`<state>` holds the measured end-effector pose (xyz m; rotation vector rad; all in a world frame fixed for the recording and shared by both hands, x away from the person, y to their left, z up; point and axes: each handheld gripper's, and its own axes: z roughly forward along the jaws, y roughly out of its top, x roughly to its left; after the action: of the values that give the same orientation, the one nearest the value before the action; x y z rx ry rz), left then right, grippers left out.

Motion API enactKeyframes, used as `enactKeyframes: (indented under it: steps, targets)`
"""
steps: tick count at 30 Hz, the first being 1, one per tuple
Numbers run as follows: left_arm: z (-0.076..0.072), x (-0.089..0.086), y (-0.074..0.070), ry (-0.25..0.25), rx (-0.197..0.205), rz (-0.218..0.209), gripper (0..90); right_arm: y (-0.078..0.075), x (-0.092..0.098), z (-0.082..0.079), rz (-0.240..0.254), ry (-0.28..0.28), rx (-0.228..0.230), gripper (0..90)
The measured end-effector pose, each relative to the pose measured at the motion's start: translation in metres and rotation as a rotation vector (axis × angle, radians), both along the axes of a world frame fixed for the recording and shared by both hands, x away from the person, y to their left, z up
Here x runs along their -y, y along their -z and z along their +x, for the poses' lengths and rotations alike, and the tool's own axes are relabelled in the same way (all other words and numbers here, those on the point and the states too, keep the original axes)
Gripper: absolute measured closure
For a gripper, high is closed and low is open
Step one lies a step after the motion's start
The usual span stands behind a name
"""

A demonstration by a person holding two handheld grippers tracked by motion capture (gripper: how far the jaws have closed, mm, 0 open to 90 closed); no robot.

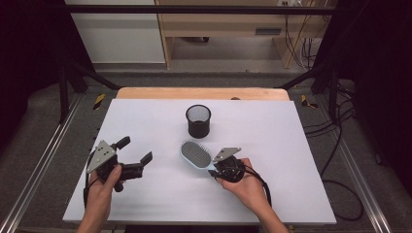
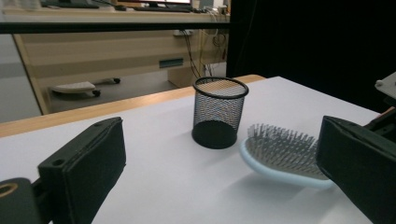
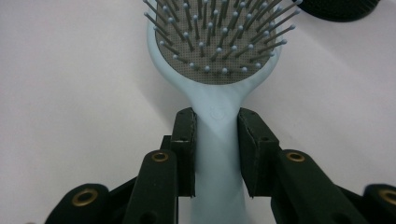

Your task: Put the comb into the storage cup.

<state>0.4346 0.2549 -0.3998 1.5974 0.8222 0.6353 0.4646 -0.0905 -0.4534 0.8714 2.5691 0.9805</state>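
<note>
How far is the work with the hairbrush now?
Done: the right gripper has closed on the handle of the hairbrush, bristles up. In hand: the brush seems lifted slightly off the table. Left, probably: putting it into the mesh cup, which looks empty. The left gripper is open, holding nothing.

On the white table [image 1: 145, 204] there is one light-blue hairbrush [image 1: 195, 154] and one black mesh cup [image 1: 198, 121], so two loose things in all. Two grippers are at work, one per hand: the left gripper [image 1: 137, 151] and the right gripper [image 1: 214, 171], each carrying one grey three-cornered plate and two black jaws. Two forearms of one person come in from the bottom edge of the high view.
</note>
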Motion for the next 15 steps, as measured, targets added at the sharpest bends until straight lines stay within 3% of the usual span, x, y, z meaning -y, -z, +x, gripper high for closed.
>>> enactKeyframes:
  steps: [6, 8, 13, 15]
  targets:
    - [0.011, 0.019, -0.009, 0.033, -0.012, 0.027, 1.7, 0.001, -0.01, 0.005, 0.016, -0.006, 0.027, 69.8]
    - [0.014, 0.024, -0.011, 0.043, -0.016, 0.032, 1.6, 0.0, -0.014, 0.005, 0.049, -0.011, 0.051, 69.9]
    - [0.02, 0.03, -0.017, 0.043, -0.024, 0.037, 1.7, 0.0, -0.016, 0.004, 0.074, -0.008, 0.082, 69.9]
    - [0.021, 0.031, -0.017, 0.038, -0.036, 0.021, 1.7, 0.001, -0.018, 0.003, 0.107, -0.002, 0.119, 69.8]
